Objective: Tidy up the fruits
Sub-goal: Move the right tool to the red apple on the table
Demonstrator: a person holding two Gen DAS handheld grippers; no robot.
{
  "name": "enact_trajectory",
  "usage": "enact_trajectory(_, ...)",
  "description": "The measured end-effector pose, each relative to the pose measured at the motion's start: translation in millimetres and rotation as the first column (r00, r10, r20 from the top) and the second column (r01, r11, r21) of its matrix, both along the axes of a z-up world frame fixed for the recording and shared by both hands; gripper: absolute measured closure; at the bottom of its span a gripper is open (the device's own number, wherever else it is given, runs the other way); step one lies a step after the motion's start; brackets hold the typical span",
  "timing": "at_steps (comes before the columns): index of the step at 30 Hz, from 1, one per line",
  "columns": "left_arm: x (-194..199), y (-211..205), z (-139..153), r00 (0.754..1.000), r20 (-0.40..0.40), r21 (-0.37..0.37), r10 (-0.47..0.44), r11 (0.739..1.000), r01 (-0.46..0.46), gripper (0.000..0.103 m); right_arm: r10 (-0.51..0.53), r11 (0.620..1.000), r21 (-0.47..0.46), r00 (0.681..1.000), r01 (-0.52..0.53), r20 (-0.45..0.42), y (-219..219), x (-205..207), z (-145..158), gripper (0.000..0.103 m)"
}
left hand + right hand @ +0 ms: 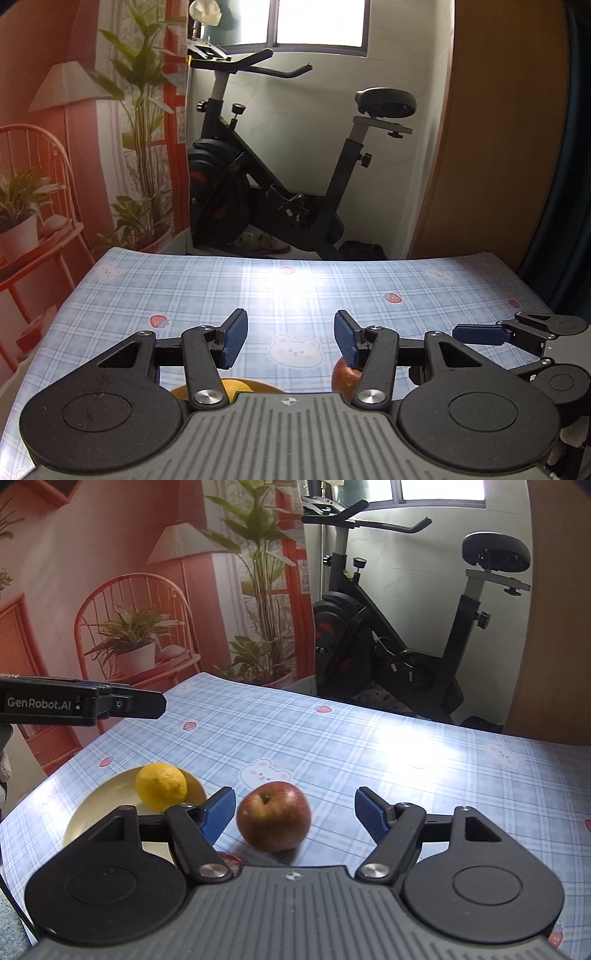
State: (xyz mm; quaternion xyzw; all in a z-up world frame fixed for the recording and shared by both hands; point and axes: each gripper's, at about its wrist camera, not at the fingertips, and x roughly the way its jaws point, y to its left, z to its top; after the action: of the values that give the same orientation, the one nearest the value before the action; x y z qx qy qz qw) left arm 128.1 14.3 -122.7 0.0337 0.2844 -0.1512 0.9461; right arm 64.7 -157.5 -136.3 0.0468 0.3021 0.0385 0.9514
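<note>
A red apple (273, 816) sits on the blue checked tablecloth (369, 746), between the blue pads of my right gripper (295, 812), which is open and not touching it. A yellow lemon (161, 785) lies on a pale yellow plate (96, 812) to the apple's left. My left gripper (291, 341) is open and empty, held above the table; the lemon (236, 387) and the apple (343, 376) peek out beneath it. The left gripper also shows from the side in the right wrist view (147, 703), above the plate. The right gripper shows at the right edge of the left wrist view (480, 334).
An exercise bike (399, 627) stands beyond the table's far edge. A wall mural with plants, a chair and a lamp (147, 609) is to the left, and a wooden panel (498, 129) to the right. Open tablecloth stretches beyond the fruit.
</note>
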Motion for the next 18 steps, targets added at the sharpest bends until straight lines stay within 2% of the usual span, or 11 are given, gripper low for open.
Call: enact_trajectory(18, 10.8, -13.2, -7.7, 0.999, -0.023, 0.024, -0.038, 0.999, 0.039, 0.049, -0.044, 0.999, 0.015, 0.999, 0.045, -0.015, -26.1, -4.7, -11.0, 0.029)
